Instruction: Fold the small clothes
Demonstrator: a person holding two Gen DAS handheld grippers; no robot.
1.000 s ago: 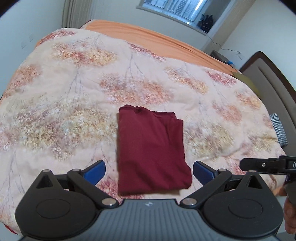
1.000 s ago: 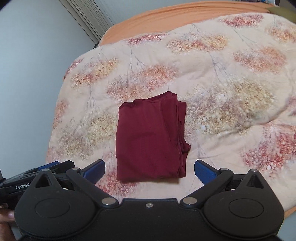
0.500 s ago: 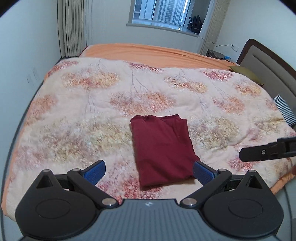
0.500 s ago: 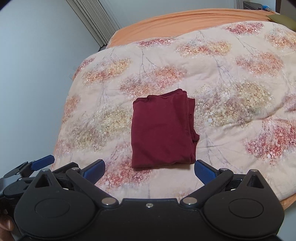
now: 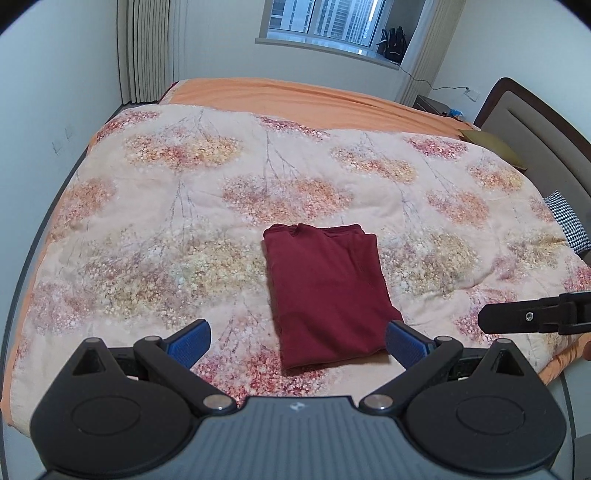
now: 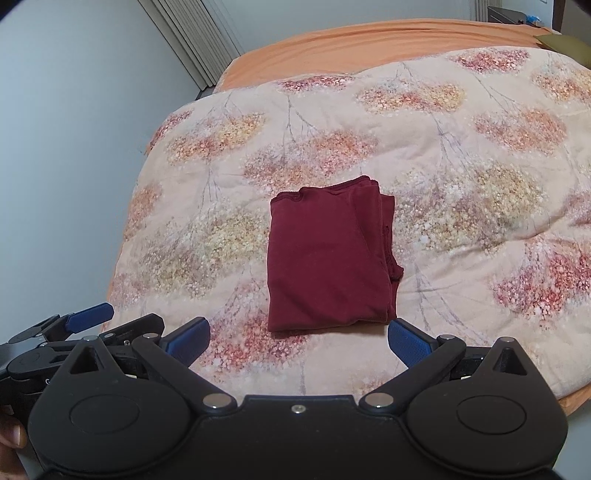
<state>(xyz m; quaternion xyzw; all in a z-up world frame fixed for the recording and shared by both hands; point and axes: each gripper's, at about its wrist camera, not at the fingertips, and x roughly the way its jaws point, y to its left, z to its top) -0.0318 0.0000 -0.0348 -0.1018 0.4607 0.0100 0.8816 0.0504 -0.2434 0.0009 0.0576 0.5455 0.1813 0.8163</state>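
Both views look down from past the near edge of the bed (image 5: 155, 206), well back; the left view faces the window (image 5: 325, 18); the right view sits beside it, angled leftward; both share the garment (image 6: 325, 258) mid-quilt.

I found the dark red garment (image 5: 327, 291) folded into a neat rectangle, lying flat on the floral quilt (image 5: 147, 236).

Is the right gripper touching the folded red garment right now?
Apart. In the right wrist view the right gripper is open, and bare quilt shows between its fingertips and the folded red garment.
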